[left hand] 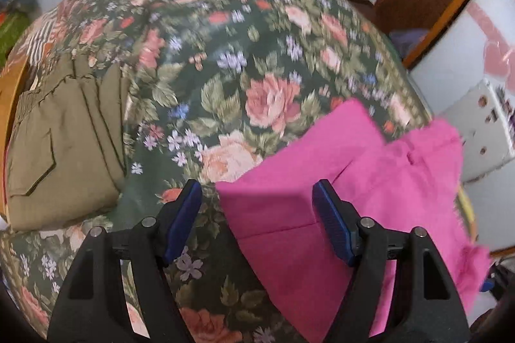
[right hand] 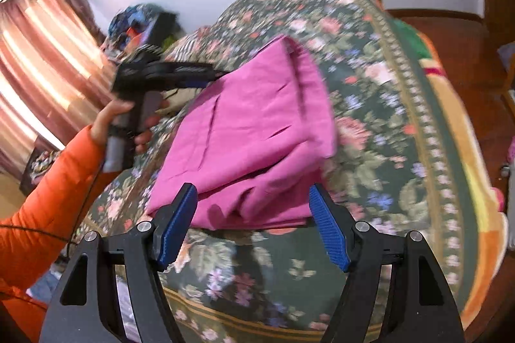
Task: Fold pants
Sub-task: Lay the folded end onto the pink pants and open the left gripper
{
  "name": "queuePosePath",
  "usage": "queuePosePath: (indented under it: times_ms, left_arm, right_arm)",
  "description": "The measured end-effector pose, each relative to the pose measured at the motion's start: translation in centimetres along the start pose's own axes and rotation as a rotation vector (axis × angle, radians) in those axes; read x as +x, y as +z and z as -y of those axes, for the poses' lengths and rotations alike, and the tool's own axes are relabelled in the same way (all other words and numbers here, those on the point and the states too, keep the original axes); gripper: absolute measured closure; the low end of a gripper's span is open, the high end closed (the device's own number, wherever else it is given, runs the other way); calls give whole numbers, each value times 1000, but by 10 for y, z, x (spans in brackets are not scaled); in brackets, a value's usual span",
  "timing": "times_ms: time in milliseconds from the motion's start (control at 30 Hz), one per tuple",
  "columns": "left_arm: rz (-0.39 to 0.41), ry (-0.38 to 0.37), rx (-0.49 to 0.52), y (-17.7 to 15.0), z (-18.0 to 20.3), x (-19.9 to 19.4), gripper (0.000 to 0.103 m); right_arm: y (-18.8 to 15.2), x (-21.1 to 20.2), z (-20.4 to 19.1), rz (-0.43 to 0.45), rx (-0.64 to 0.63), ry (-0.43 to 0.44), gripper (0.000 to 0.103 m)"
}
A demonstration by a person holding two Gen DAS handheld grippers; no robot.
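Lying folded on the floral bedspread, pink pants sat free as both the left gripper and right gripper gaped, empty.

A home bedroom: floral bedspread, striped curtains.

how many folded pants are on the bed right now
2. The pink pants lie folded on the floral bedspread near the grippers; the olive pants sit folded at its left edge in the left wrist view. Others may lie out of view.
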State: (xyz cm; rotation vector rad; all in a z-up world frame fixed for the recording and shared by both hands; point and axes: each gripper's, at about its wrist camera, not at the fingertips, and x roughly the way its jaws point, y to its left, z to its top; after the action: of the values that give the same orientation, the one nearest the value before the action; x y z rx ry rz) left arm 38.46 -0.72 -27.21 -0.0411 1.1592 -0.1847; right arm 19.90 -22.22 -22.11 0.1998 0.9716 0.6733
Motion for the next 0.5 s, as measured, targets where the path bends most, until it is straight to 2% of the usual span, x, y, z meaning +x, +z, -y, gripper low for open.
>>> queuePosePath:
  times_ms: [67,167,300,500]
  left_arm:
    - [8,34,75,-9,7,3,34]
    - [21,42,130,-19,9,0,42]
    - [26,22,143,-29,3,-10,56]
    - [66,35,147,-60,-3,-37,69]
  right_arm:
    - [-1,13,-2,-35,-13,4,35]
    - [-1,33,3,-85,-21,-7,34]
    - [1,42,12,-103,-33,-19,34]
    - [7,42,23,-110,-58,-68,34]
